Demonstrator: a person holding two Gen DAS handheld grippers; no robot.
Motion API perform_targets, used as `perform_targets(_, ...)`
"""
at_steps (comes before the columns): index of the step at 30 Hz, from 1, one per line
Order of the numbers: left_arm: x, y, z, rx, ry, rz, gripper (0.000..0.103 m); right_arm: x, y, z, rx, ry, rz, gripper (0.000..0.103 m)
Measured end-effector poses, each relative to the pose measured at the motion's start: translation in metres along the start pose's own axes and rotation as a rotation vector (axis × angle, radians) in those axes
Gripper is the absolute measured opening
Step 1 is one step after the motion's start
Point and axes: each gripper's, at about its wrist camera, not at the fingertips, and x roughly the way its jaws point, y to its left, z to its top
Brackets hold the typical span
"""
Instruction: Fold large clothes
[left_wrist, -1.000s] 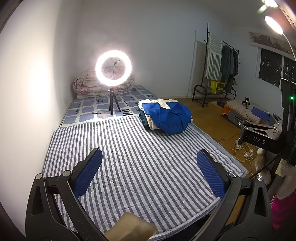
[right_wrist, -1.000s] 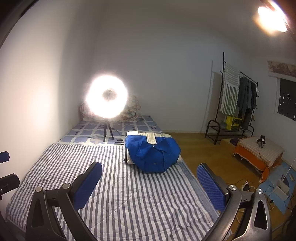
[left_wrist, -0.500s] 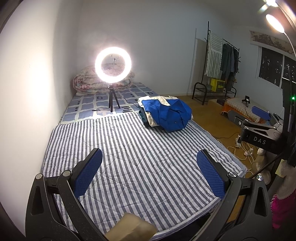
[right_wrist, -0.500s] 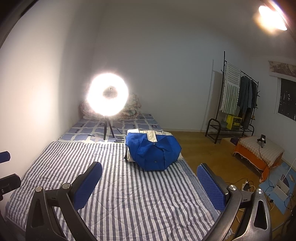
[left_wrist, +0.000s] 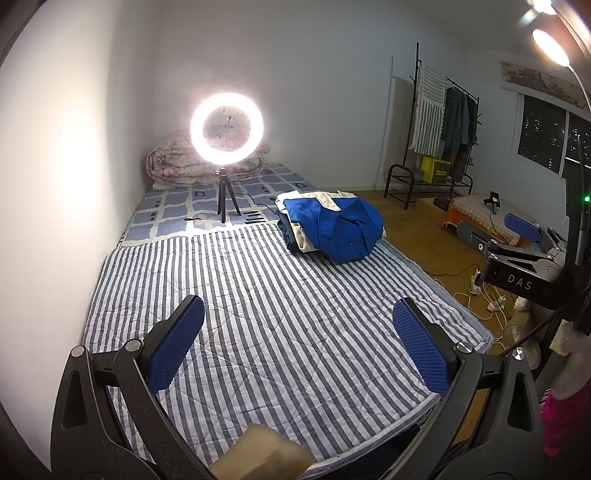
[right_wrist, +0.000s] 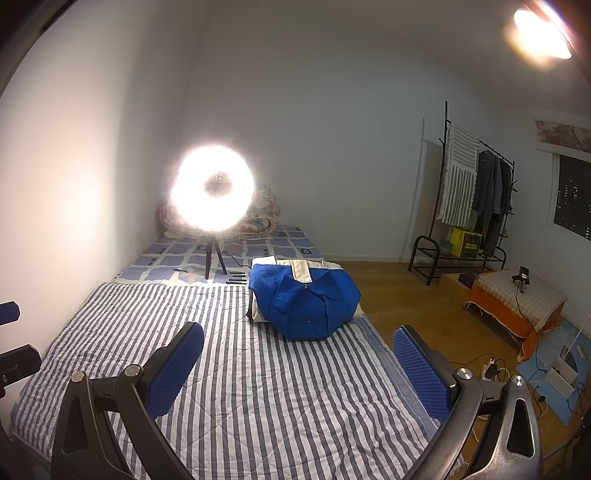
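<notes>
A pile of clothes, a blue garment (left_wrist: 334, 229) (right_wrist: 304, 304) with cream trim on top, lies at the far right of the striped bed cover (left_wrist: 280, 314) (right_wrist: 258, 387). My left gripper (left_wrist: 299, 332) hangs open over the near end of the bed, well short of the pile, nothing between its blue pads. My right gripper (right_wrist: 299, 354) is open too, above the bed's right part, the pile just beyond its fingertips. The right gripper's body (left_wrist: 517, 258) shows at the right edge of the left wrist view.
A lit ring light on a tripod (left_wrist: 226, 155) (right_wrist: 212, 206) stands mid-bed with a rolled quilt (left_wrist: 184, 166) behind it. A wall runs along the left. On the right: wooden floor, clothes rack (right_wrist: 472, 206), low covered stool (right_wrist: 517, 302), cables (left_wrist: 487, 299).
Both views have shifted slightly: the pile and ring light sit a little higher and farther in the left wrist view. Both grippers stay open and empty.
</notes>
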Motion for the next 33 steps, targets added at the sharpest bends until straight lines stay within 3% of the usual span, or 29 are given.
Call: perform_targets(33, -0.0027, 0.0015, -0.0007, 0.0, -0.001, 0.013, 0.103, -0.0025, 0.0018, -0.0006, -0.001, 0.005, -0.004, 0.103)
